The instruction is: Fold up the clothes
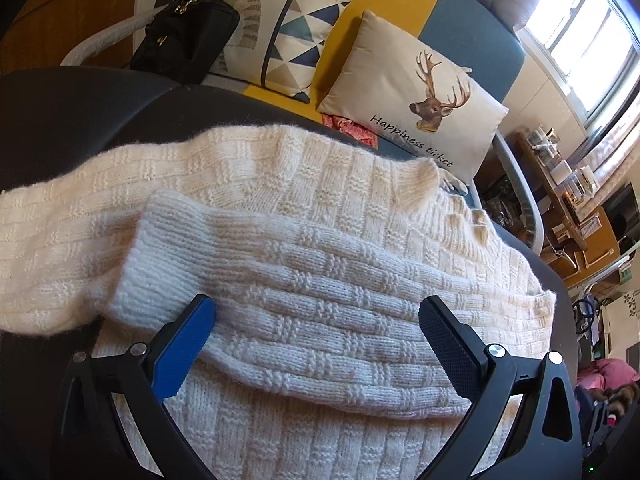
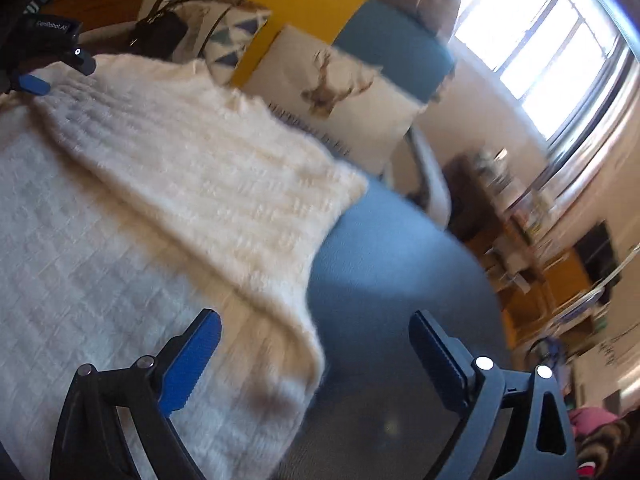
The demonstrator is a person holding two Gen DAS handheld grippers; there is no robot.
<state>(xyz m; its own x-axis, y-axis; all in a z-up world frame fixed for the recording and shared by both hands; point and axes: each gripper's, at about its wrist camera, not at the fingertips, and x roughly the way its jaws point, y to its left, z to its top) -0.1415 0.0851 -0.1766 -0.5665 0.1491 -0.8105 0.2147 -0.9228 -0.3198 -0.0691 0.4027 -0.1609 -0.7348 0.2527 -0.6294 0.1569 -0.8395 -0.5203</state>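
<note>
folding part done: you had one sleeve [image 1: 288, 288] laid across the cream sweater [image 1: 100, 208]; body unfolded; both tools, left tool [image 1: 316, 320] and right tool [image 2: 316, 332], gaped wide, empty.

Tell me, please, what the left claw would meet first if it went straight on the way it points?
Most likely the folded sleeve of the cream sweater, which lies right between and ahead of the open left claw.
</note>
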